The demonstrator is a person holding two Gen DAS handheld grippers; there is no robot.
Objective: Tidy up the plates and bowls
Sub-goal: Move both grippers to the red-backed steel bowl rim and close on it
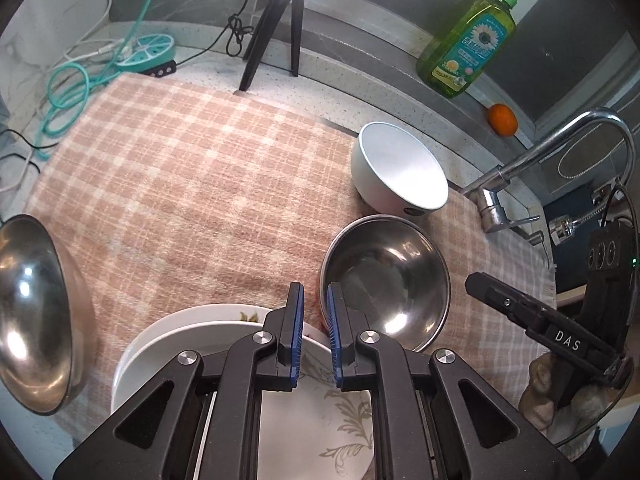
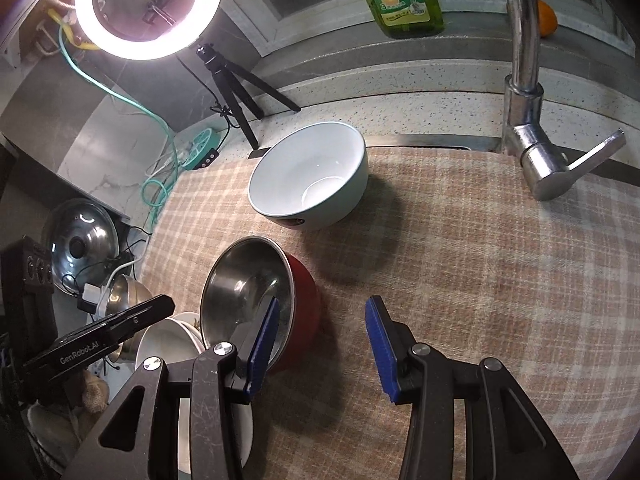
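Observation:
A steel bowl point(image 1: 384, 280) nests inside a red bowl point(image 2: 308, 304) on the checked cloth point(image 1: 192, 184). Behind it a pale blue bowl point(image 1: 400, 172) point(image 2: 312, 176) leans tilted. My left gripper point(image 1: 315, 328) is shut to a narrow slit above the rim of stacked white leaf-patterned plates point(image 1: 192, 344) point(image 2: 168, 340); I cannot tell if it pinches the rim. My right gripper point(image 2: 322, 346) is open: its left pad overlaps the steel bowl's inside, its right pad hangs over the cloth, and the red wall lies between them untouched. Another steel bowl point(image 1: 36, 312) sits at the far left.
A faucet point(image 2: 524, 80) stands at the cloth's back right edge. A green soap bottle point(image 1: 468, 40) and an orange point(image 1: 502, 120) sit on the ledge. A tripod point(image 1: 276, 20), ring light point(image 2: 148, 8), teal power strip point(image 1: 152, 52) with cables and a pot lid point(image 2: 80, 240) crowd the back left.

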